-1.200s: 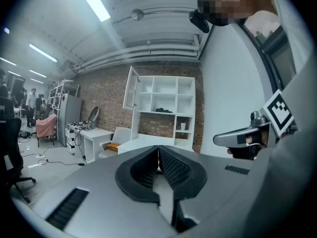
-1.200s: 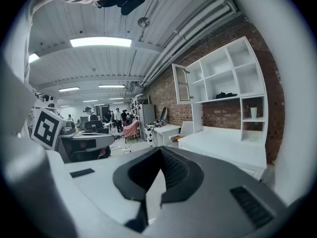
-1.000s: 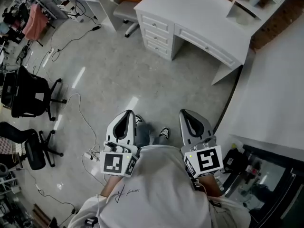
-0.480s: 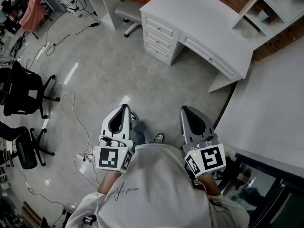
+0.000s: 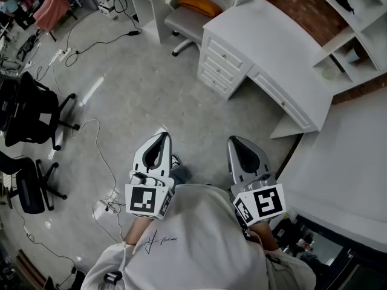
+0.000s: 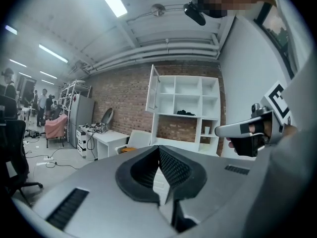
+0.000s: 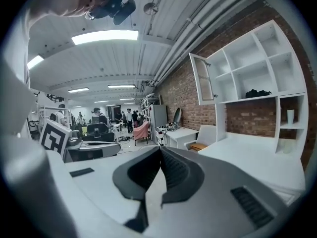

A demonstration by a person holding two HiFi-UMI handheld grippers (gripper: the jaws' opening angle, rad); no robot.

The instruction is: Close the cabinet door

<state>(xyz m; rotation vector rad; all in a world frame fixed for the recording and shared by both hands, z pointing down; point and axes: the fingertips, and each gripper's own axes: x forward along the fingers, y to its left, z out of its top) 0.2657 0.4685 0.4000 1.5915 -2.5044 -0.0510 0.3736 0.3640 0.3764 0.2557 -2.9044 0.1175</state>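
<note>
The cabinet door (image 6: 153,88) is a glass-paned white door. It stands swung open at the top left of the white shelf unit (image 6: 187,108) against the brick wall. The right gripper view shows the same door (image 7: 204,78) and shelf unit (image 7: 252,68). In the head view only the shelf unit (image 5: 357,47) shows, at the top right. My left gripper (image 5: 158,145) and right gripper (image 5: 240,145) are held side by side in front of the person's chest, over the floor and well short of the shelves. Both are shut and hold nothing.
A white desk (image 5: 272,47) with drawers stands between me and the shelves. A chair with an orange cushion (image 5: 202,8) is at its left. Black office chairs (image 5: 30,110) and cables (image 5: 103,156) are on the floor at left. A white surface (image 5: 344,162) is close on my right.
In the head view the desk and shelves have slid right and down, and more of the shelf unit shows. Both grippers keep their place before the chest, still shut.
</note>
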